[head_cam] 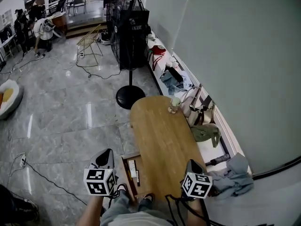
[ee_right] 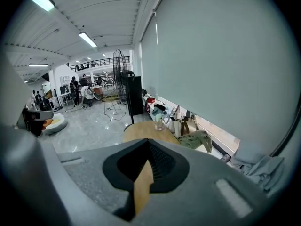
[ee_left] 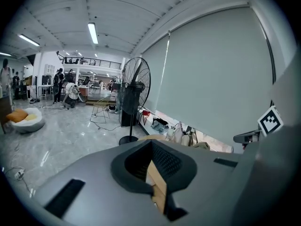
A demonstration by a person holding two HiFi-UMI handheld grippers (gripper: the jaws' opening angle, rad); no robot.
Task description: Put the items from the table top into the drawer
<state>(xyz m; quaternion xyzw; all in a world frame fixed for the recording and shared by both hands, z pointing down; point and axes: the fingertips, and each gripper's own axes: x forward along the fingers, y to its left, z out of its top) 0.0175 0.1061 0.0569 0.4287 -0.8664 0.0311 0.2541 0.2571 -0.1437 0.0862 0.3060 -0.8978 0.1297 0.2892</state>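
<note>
I am holding the left gripper at the 7 o'clock side of the head view, over the marble floor just beside the table's near corner. Its jaws are standing closed together, with nothing between them. I am holding the right gripper at 5 o'clock, over the near right edge of the wooden table. Its jaws are likewise fully closed and empty. One glass cup is standing upright at the far end of the table top, at 12 o'clock from me and well apart from both grippers. The drawer is standing open from the table's near left side, between the two grippers. A white flat item and a dark slim item are lying inside it.
</note>
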